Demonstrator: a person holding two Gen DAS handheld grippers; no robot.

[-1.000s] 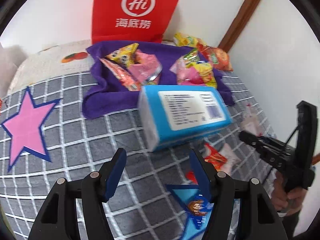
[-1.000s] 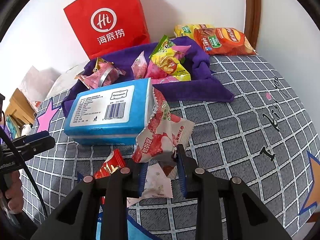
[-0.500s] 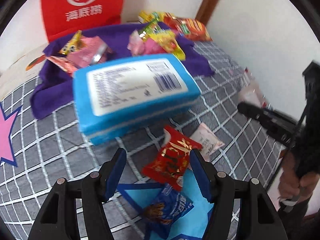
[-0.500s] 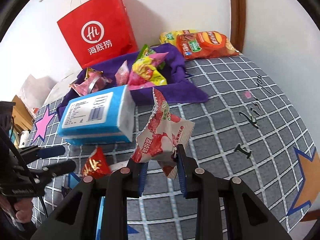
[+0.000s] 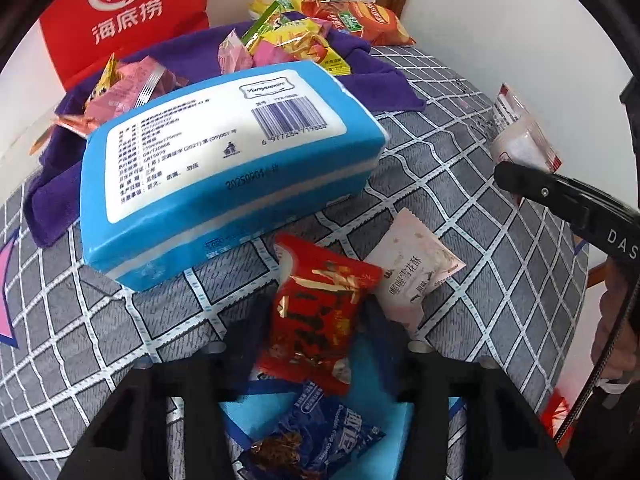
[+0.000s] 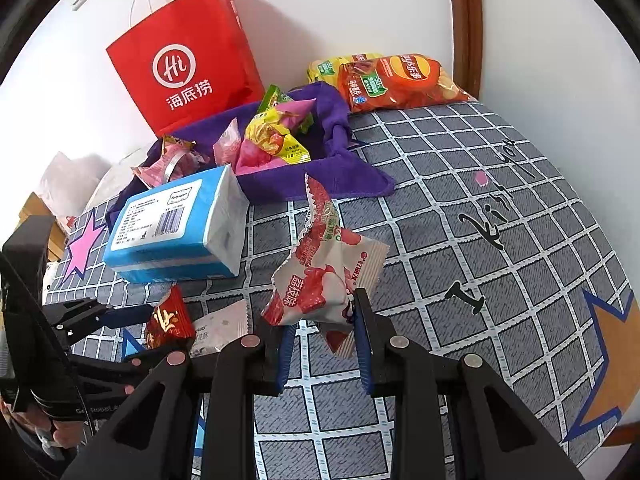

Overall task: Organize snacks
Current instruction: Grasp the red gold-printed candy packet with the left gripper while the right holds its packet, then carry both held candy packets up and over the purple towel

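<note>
Left claw (image 5: pixel 316 322) closing around red snack packet (image 5: pixel 316 316) lying on bed (image 5: pixel 460 168) beside blue tissue pack (image 5: pixel 224 164); pinch mid-body, not crinkly edge. Right claw (image 6: pixel 322 340) clamped on strawberry-print packet (image 6: pixel 324 280), held aloft.

left hand-held gripper (image 5: pixel 316 344) closing around red packet (image 5: pixel 316 316)

White walls (image 6: pixel 360 8), brown wooden door frame (image 6: pixel 464 20), grey checked bedspread (image 6: pixel 460 184), even daylight
</note>
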